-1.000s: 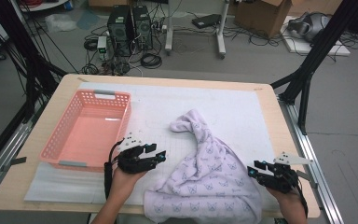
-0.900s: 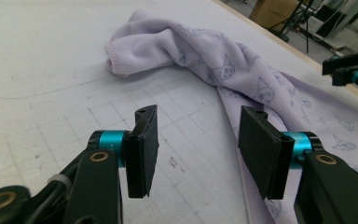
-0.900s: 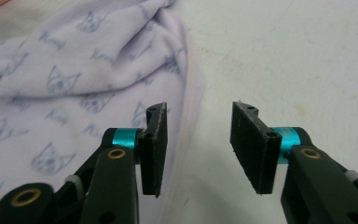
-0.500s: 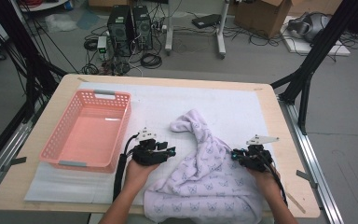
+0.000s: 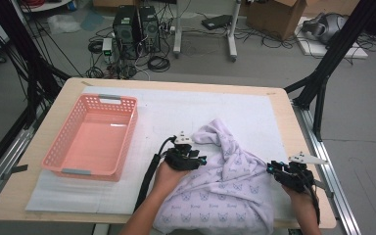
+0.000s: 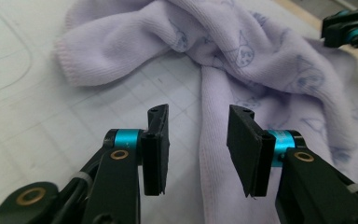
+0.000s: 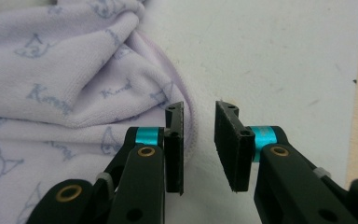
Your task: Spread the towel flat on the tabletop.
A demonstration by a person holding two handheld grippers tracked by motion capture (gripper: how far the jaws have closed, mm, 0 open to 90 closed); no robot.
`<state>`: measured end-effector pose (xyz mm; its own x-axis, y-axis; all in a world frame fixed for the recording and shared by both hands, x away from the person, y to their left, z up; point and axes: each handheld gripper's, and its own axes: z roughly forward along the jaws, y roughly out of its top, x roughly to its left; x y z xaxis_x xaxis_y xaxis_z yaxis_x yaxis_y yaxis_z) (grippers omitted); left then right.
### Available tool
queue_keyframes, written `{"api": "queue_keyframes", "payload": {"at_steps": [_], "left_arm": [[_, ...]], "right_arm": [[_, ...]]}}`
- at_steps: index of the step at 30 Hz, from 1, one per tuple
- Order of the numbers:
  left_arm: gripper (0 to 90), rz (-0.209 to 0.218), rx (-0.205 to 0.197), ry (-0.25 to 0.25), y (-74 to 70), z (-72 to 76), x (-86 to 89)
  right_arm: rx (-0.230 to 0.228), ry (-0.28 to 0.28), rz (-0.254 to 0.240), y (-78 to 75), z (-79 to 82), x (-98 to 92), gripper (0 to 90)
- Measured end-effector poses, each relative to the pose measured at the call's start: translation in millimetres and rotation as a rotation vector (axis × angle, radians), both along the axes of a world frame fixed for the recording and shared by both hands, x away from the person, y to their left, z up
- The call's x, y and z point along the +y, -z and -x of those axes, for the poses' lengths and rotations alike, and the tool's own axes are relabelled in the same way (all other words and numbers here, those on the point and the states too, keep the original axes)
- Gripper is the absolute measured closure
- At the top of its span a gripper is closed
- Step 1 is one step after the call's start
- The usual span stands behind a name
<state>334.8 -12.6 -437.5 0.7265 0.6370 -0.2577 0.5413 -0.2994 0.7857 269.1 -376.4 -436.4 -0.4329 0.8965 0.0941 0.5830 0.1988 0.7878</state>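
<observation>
The towel (image 5: 220, 186) is soft matt terry cloth; beside it, the basket (image 5: 92, 137) is glossy perforated plastic on a smooth wooden table (image 5: 68, 93).

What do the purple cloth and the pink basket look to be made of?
The purple cloth looks like soft terry or microfibre: a fuzzy looped pile, limp folds, a stitched hem and printed cat faces. The pink basket looks like moulded plastic: rigid perforated walls, a faint sheen and grey grips at both ends.
</observation>
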Motion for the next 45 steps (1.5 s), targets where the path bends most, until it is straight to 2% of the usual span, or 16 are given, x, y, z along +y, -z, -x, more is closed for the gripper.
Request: {"api": "queue_keyframes", "payload": {"at_steps": [4,6,8,10,11,12,18,24,26,32,34,36,38,40,42,45], "left_arm": [[48.6,-0.020,0.035,0.031,7.3,-6.2,-19.5],[48.7,-0.079,-0.001,0.059,10.4,-3.9,-27.5],[54.6,-0.114,-0.027,0.040,9.6,-3.3,-28.3],[75.9,-0.159,-0.067,0.020,9.0,-1.8,-26.0],[86.4,-0.138,-0.033,0.010,8.6,-3.0,-24.0],[86.8,-0.134,-0.014,-0.013,7.3,-3.0,-21.7],[87.3,-0.130,-0.019,-0.118,2.3,7.3,21.1],[87.4,-0.092,-0.022,-0.277,10.5,22.7,82.9],[87.4,-0.063,-0.023,-0.313,11.6,28.2,96.4],[87.1,-0.025,-0.040,-0.285,10.4,43.0,109.3],[83.5,0.004,-0.066,-0.259,10.7,42.1,110.4],[68.3,0.070,-0.075,-0.245,10.4,35.0,110.3],[53.1,0.097,-0.068,-0.223,6.8,26.9,106.1],[44.9,0.070,-0.075,-0.198,3.3,17.1,99.4],[44.7,0.051,-0.091,-0.210,4.1,8.4,93.8],[44.2,0.039,-0.046,-0.198,6.8,-2.6,84.8]], "right_arm": [[-0.006,-0.023,-0.023,-2.6,0.2,-1.3,73.4],[0.005,-0.028,-0.028,-1.9,-2.2,0.2,72.7],[0.015,-0.042,-0.027,-1.3,-6.5,2.1,70.9],[0.025,-0.062,-0.059,-0.4,-11.4,6.1,66.0],[0.029,-0.076,-0.067,0.2,-14.3,9.6,64.2],[0.025,-0.093,-0.059,1.0,-17.4,13.7,63.8],[0.065,-0.096,-0.010,10.1,-30.3,34.4,64.8],[0.092,-0.085,-0.036,9.0,-27.2,29.5,89.4],[0.100,-0.074,-0.027,8.9,-26.7,27.9,89.5],[0.112,-0.059,0.007,5.3,-13.1,14.1,89.5],[0.095,-0.063,-0.022,3.7,-8.8,12.3,87.8],[0.073,-0.063,-0.030,1.4,-11.3,15.2,77.6],[0.070,-0.063,-0.006,0.7,-16.7,20.1,68.0],[0.060,-0.072,0.043,2.4,-20.7,25.2,62.1],[0.053,-0.077,0.106,5.9,-23.6,30.9,59.3],[0.045,-0.084,0.126,8.0,-27.3,35.5,56.8]]}}
